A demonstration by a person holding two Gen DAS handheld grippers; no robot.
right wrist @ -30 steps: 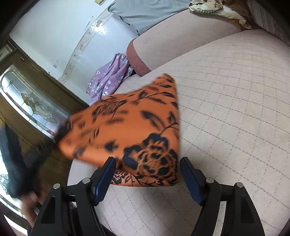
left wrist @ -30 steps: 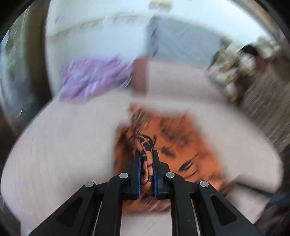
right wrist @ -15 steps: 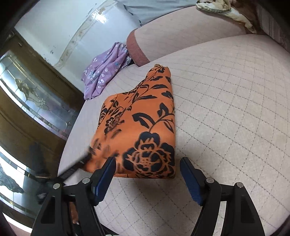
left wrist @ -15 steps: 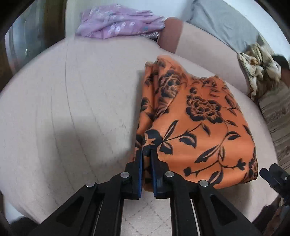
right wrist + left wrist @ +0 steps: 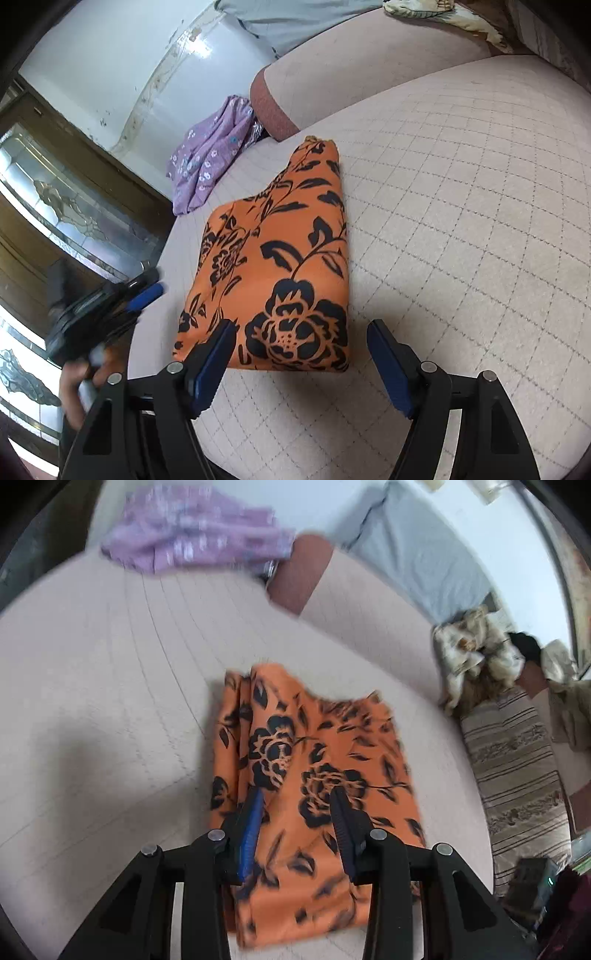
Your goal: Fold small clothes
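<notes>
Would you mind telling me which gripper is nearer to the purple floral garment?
Left. The left gripper sits off the orange floral cloth's window-side edge, toward the purple floral garment; the right gripper hovers at the cloth's near end.

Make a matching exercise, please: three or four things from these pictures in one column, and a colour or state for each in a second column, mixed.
Things:
1. folded garment
2. crumpled cloth
3. left claw
4. bolster end

Descriptions:
a. purple, small flowers
b. open, holding nothing
c. orange, black flowers
d. reddish brown

Pairs: 1-c, 2-a, 3-b, 4-d
</notes>
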